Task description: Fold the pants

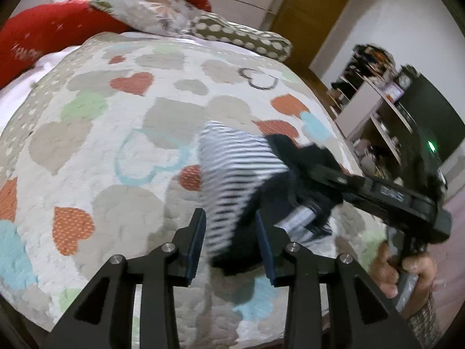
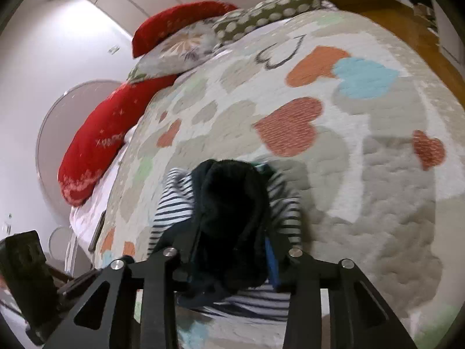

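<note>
Left tongs (image 1: 231, 242) parted, right tongs (image 2: 232, 250) clamped, both raised

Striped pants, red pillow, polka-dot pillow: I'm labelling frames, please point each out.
striped pants (image 1: 241, 160), left wrist view, striped cloth.
red pillow (image 2: 98, 139), right wrist view, middle.
polka-dot pillow (image 1: 244, 36), left wrist view, top face.

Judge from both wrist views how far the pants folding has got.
Done: nothing looks folded flat yet. In hand: the striped pants hang bunched above the bedspread, gripped by the right gripper, with the left gripper around the cloth. Left: lay them out, fold, smooth.
</note>
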`<state>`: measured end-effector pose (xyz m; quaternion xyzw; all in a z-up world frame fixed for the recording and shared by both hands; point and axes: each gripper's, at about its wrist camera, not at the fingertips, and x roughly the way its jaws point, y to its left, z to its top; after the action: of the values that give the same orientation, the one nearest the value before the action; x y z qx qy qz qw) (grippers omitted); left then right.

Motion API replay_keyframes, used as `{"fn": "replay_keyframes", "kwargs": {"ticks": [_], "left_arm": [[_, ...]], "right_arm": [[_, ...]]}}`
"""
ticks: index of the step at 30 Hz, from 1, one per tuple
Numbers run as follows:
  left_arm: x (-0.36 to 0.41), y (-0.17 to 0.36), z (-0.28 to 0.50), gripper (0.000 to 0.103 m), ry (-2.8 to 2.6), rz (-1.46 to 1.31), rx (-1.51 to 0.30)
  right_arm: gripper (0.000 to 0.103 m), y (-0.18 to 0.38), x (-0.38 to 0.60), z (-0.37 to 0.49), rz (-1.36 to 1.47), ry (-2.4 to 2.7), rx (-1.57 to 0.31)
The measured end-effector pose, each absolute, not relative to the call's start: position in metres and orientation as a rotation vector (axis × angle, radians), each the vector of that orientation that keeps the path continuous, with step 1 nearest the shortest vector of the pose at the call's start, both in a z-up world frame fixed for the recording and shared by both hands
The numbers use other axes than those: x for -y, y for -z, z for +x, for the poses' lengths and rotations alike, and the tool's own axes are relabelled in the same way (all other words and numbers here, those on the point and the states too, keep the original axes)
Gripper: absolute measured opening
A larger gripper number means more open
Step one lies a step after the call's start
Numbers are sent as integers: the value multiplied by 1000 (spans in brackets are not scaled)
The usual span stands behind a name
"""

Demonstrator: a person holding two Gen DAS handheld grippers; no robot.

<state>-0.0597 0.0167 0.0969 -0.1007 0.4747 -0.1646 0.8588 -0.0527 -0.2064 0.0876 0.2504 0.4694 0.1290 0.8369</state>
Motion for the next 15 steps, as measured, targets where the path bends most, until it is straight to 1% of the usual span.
{"fn": "replay_keyframes", "kwargs": {"ticks": [3, 5, 8, 10, 12, 15], "left_arm": [[-30, -95, -50, 34, 310, -274, -1018], [-31, -93, -46, 34, 302, -294, -1024], [-21, -87, -47, 34, 313, -273, -1042], [-8, -78, -50, 34, 331, -243, -1078], [5, -65, -55, 35, 335, -198, -1117], [10, -56, -58, 38, 335, -169, -1140]], "right_arm": [[42, -98, 221, -61, 531, -217, -948], [42, -116, 225, -67, 503, -199, -870], [42, -136, 220, -73, 542, -290, -781], [42, -136, 208, -71, 579, -384, -780], [42, -125, 200, -66, 615, -435, -820], [42, -106, 198, -66, 608, -357, -871]]}}
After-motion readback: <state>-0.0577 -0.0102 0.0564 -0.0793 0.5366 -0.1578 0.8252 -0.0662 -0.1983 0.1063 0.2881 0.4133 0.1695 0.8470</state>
